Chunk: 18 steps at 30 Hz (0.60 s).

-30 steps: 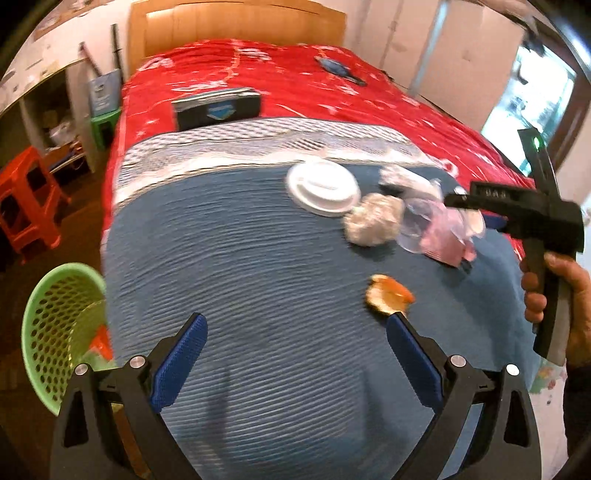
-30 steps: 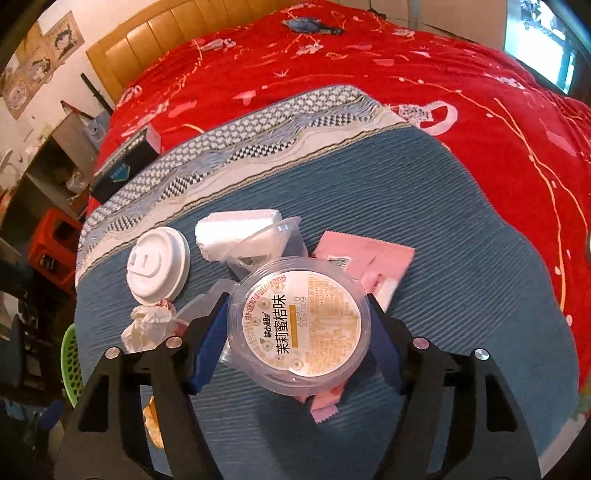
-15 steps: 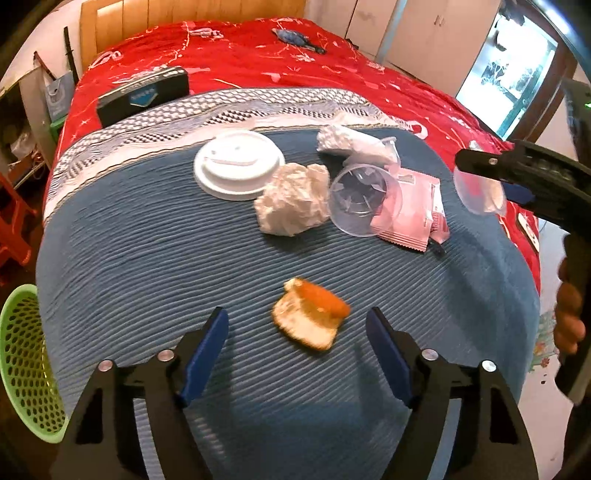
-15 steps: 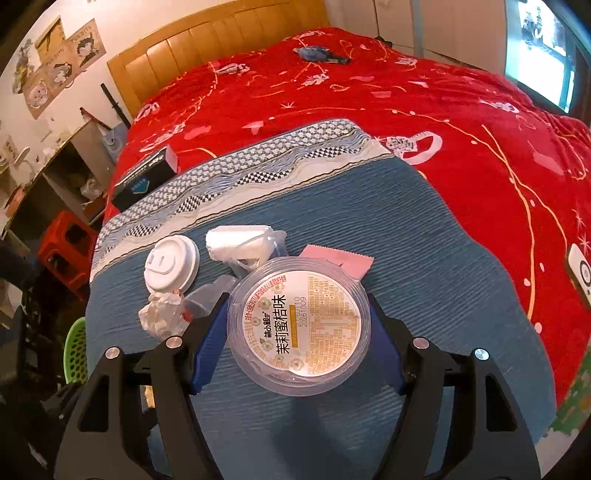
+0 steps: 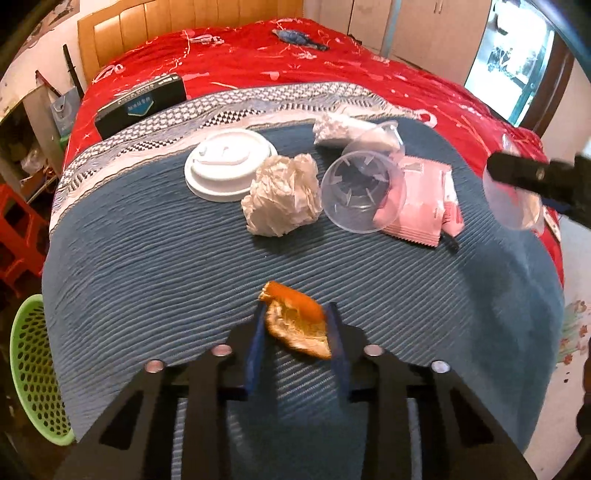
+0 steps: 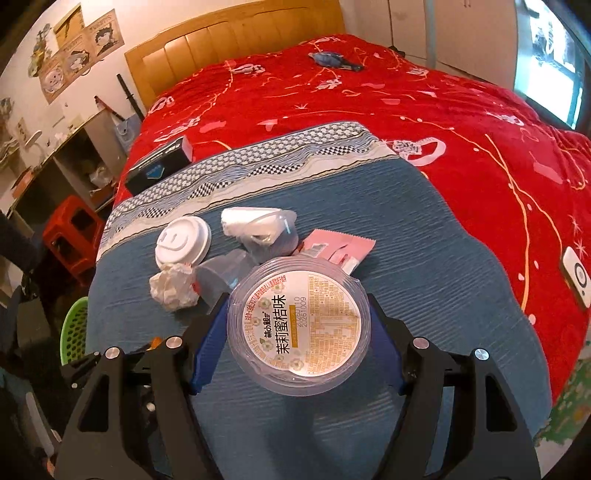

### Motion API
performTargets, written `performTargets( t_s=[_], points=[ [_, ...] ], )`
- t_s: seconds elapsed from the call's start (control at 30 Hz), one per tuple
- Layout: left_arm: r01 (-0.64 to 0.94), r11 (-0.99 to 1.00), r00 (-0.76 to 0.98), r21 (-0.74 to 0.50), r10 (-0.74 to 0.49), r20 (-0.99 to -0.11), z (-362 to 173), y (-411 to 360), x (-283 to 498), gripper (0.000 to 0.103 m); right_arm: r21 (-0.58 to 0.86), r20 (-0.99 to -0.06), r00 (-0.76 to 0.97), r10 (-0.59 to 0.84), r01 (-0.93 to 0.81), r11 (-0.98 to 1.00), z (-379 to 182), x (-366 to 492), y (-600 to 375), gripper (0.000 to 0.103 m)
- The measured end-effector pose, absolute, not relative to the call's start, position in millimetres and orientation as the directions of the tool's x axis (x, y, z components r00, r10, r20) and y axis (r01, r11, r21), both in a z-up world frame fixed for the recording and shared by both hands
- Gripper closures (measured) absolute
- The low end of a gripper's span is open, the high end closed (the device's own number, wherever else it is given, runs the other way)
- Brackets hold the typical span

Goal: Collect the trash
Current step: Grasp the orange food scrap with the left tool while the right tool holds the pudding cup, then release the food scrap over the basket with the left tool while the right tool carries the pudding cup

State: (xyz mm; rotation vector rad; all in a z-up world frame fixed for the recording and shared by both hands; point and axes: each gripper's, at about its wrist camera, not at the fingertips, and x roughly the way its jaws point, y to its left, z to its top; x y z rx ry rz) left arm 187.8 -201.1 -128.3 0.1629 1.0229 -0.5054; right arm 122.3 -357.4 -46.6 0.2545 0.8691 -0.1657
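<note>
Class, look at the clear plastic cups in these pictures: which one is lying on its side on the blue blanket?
The empty clear cup beside the crumpled tissue, its open mouth facing the camera. The sealed labelled cup is instead gripped off the blanket in the right gripper.

- This is a bedroom in a home.
- A wide bed point(image 6: 461, 155) fills most of both views, covered with a red patterned blanket point(image 5: 295, 62), with a blue ribbed cloth point(image 5: 184, 266) spread over its foot end.
- A padded tan headboard point(image 6: 236, 40) stands against the wall.
- Cartoon posters point(image 6: 77, 48) hang on the wall left of the headboard.
- Pale wardrobe doors point(image 5: 406, 26) stand beyond the bed's far right corner.
- A red plastic stool point(image 6: 74, 229) and a green perforated basket point(image 5: 33, 373) sit on the floor off the bed's left edge.
</note>
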Motion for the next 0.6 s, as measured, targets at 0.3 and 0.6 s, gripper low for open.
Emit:
performTargets(
  t_s=[0.3, 0.6],
  points=[
    [0.432, 0.886, 0.456, -0.168, -0.375, -0.807, -103.7, -161.0, 176.8, 0.083, 0.171, -0.759, 0.651, -0.001, 0.202, 0.964, -42.9, 104.2, -331.6, 0.033],
    [0.326, 0.925, 0.539, -0.197, -0.353, -0.764, -73.4, -86.4, 168.8, 0.083, 0.194, -0.747, 0.661, 0.064, 0.124, 0.973, -39.0, 99.8, -288.9, 0.033]
  ],
)
